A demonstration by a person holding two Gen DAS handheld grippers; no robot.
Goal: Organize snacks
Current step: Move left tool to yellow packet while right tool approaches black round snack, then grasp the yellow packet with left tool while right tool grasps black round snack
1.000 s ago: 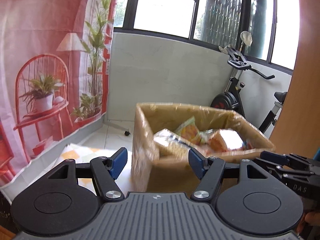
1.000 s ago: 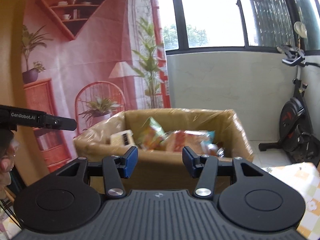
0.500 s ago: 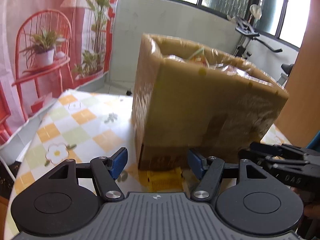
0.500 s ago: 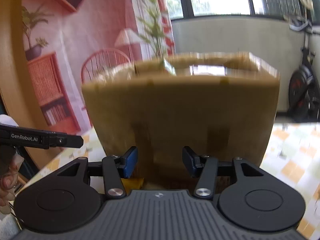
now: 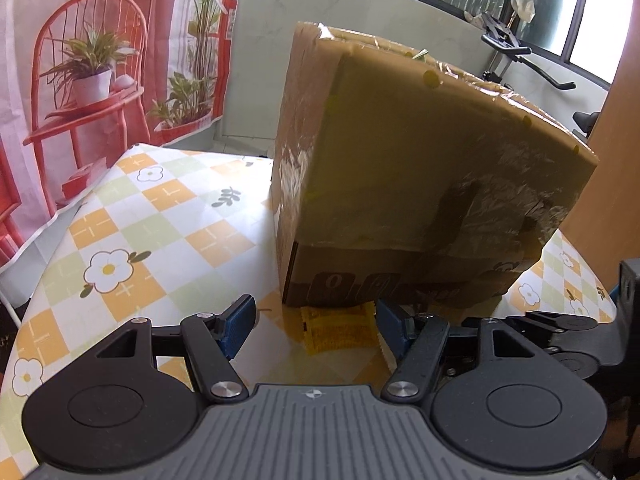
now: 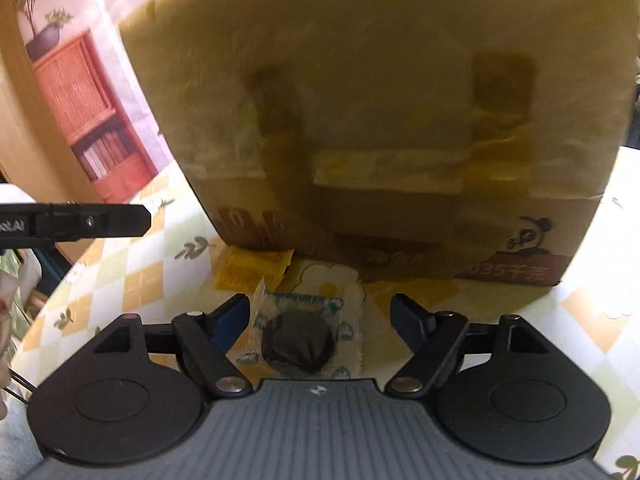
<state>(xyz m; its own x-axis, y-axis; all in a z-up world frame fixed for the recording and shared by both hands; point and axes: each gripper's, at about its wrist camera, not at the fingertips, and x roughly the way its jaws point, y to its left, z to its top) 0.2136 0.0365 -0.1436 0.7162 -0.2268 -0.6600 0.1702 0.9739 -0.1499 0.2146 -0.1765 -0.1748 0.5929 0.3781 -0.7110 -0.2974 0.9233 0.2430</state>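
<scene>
One cardboard box (image 5: 420,168) stands on one worktop (image 5: 160,220). Two snack packets lie near it: one yellow packet (image 6: 252,270) and one clear packet holding a dark round biscuit (image 6: 298,338). Two tongs are visible.

1. Box (image 5: 420,168): brown cardboard, glossy tape.
2. Tablecloth (image 5: 160,216): orange, green and white checks, white daisies.
3. Packet (image 5: 340,330): yellow.
4. Cookie wrapper (image 6: 298,336): clear, blue print, black cookie.
5. Backdrop (image 5: 80,60): pink, red chair.

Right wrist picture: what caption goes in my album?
Open right gripper over a wrapped dark cookie beside the cardboard box.
</scene>
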